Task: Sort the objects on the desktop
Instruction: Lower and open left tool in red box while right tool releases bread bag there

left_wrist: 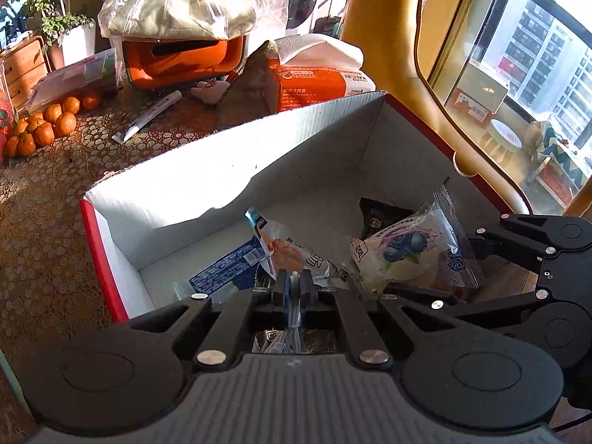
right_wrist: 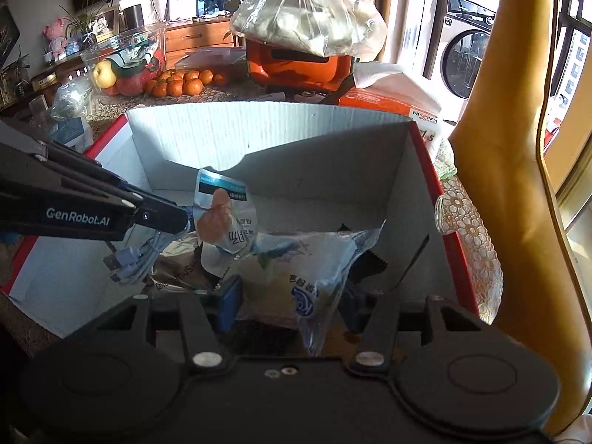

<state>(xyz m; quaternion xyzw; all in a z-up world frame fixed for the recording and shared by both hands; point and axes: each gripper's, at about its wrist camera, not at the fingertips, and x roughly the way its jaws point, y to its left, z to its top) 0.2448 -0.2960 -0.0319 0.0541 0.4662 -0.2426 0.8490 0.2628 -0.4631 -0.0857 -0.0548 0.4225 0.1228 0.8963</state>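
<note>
Two grippers: both are held over the open box, angled down into it.
Left gripper (left_wrist: 295,281): jaws clenched on a bundled white cable (right_wrist: 142,255); the coils and a plug are seen hanging below the tips in the right wrist view.
Right gripper (right_wrist: 292,296): jaws part-way apart, clamped on a clear-wrapped pastry (left_wrist: 410,255); blue pads are pressed against the wrapper on both sides.
Pastry: a blueberry print is shown on the wrapper; the packet is held above the box floor, near the right wall.
Box (left_wrist: 207,185): white corrugated inside, red outside, top open; the far wall is lit by sun, the near part is in shadow.
Box contents: a white pouch (right_wrist: 225,218) is propped upright in the middle; a blue packet (left_wrist: 225,266) lies flat on the floor to the left; a dark packet (left_wrist: 381,214) is lodged behind the pastry.
Table (left_wrist: 44,222): covered with a lace-pattern cloth.
Beyond the box: a tissue pack (left_wrist: 318,77) stands just behind the far wall; an orange appliance (left_wrist: 181,59) is set further back under a plastic bag (left_wrist: 192,0); a tube (left_wrist: 148,118) lies on the cloth.
Far left: oranges (left_wrist: 44,125) are heaped on the table.
</note>
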